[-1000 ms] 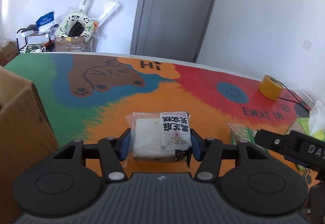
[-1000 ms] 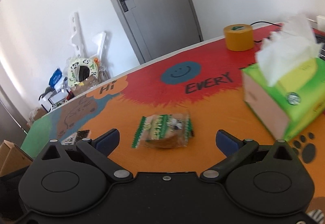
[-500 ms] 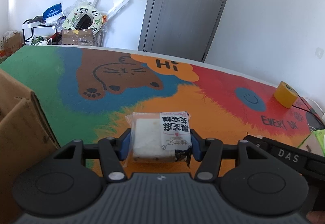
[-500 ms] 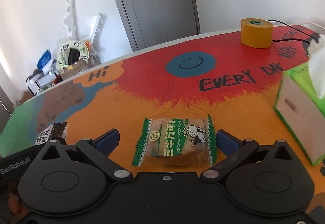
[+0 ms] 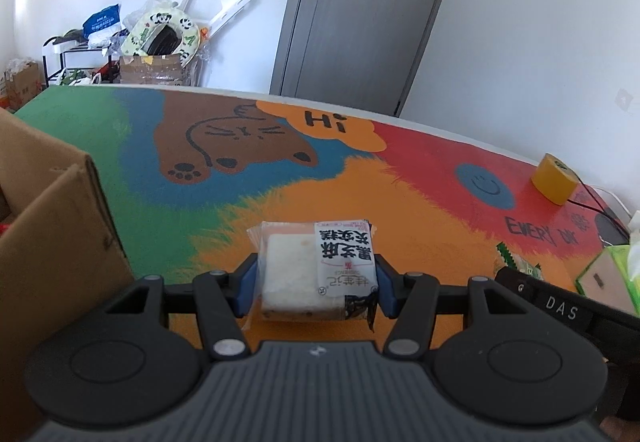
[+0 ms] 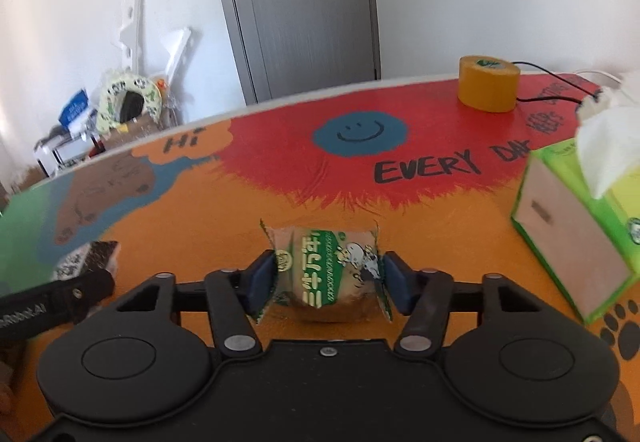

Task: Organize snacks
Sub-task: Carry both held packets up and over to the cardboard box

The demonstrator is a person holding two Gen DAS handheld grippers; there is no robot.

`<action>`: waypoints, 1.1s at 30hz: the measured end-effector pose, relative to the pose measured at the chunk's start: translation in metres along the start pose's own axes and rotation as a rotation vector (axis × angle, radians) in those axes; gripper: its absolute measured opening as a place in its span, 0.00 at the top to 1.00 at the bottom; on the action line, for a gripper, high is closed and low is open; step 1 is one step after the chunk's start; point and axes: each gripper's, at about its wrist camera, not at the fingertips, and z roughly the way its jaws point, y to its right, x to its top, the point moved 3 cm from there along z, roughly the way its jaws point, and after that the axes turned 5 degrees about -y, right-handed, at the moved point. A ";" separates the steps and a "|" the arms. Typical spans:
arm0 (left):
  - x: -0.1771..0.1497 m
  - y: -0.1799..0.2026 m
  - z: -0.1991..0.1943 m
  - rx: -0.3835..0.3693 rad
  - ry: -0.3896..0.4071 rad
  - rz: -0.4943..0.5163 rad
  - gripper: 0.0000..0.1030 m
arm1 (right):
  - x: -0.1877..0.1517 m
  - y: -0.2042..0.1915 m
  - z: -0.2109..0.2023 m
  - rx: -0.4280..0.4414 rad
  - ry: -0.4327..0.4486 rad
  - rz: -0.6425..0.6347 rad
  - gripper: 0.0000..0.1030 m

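Bright cartoon tabletop [image 5: 280, 201], orange and red with a brown cat and a "Hi" bubble, grey door [image 6: 304, 9] behind it, and both grippers are loaded at once! Low in the left wrist view, the left gripper [image 5: 316, 284] has its blue pads [image 5: 245, 284] pressed against the two sides of a white rice-cake packet [image 5: 316, 270], label side up, gripped across its width so the flat block sits level. At the left edge of that frame stands an open cardboard box [image 5: 52, 226], near the packet; my guess is that's where the snacks go.

Over in the right wrist view, the right gripper [image 6: 327, 282] is pinching a green-and-white biscuit packet [image 6: 326, 274] at the centre bottom, squeezing its crimped ends inward so the wrapper bows up. Whether either snack has cleared the mat, I can't tell.

At the right edge sits a green tissue box [image 6: 580, 242], apart from the packet, and a yellow tape roll [image 6: 488, 87] rests at the upper right, well out of the way. Both loads look secure; the crinkly wrapper strikes me as the slippier one.
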 end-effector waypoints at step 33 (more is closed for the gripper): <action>-0.030 -0.003 -0.139 -0.074 0.173 0.052 0.45 | -0.043 -0.015 -0.143 0.153 0.183 0.071 0.50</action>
